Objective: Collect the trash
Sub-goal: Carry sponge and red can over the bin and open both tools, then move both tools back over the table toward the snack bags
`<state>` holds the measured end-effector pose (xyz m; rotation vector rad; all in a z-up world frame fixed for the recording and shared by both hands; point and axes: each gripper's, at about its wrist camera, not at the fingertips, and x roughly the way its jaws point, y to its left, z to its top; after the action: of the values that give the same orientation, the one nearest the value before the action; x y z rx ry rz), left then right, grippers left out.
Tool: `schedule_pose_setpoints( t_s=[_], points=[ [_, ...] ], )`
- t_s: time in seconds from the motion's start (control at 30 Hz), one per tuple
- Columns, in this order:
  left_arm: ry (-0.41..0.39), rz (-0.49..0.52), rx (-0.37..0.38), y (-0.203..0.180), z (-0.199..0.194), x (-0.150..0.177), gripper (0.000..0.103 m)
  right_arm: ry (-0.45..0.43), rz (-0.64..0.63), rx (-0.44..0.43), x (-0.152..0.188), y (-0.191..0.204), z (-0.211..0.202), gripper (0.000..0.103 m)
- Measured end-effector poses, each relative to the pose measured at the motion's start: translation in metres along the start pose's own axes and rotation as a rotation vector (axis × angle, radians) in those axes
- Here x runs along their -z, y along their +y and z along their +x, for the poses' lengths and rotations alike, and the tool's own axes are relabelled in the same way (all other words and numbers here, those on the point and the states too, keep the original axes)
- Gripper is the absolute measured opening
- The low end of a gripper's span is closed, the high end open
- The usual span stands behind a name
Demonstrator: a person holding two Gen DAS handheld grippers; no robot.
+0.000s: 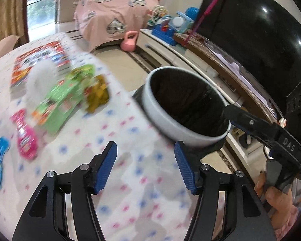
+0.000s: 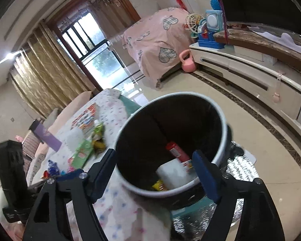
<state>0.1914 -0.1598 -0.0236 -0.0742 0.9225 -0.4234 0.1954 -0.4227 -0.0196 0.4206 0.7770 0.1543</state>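
My right tongs gaped empty over the bin at frame centre, a red tube inside slanting toward upper left, other rubbish half hidden, while my left tongs stood open over blurred wrappers.

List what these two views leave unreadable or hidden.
- Left wrist view: wrappers on the table are motion-blurred, so print and kind are unreadable.
- Left wrist view: the bin shows only dark lining; its contents are hidden by the rim.
- Right wrist view: the trash low in the bin is partly hidden by the near rim and the right gripper's fingers.
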Motion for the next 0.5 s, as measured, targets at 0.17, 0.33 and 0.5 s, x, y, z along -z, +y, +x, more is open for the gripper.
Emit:
schedule_pose_setpoints(
  t_s=[0.17, 0.33, 0.5],
  points=[
    [-0.01, -0.063, -0.033, 0.034, -0.023, 0.028, 0.06, 0.019, -0.024, -0.053, 0.021, 0.028, 0.001, 0.082],
    [-0.019, -0.128, -0.064, 0.066, -0.043, 0.053, 0.06, 0.057, -0.068, -0.1, 0.044, 0.06, 0.007, 0.082],
    [-0.029, -0.185, -0.086, 0.093, -0.063, 0.077, 0.06, 0.104, -0.117, -0.142, 0.065, 0.089, 0.016, 0.082]
  ],
)
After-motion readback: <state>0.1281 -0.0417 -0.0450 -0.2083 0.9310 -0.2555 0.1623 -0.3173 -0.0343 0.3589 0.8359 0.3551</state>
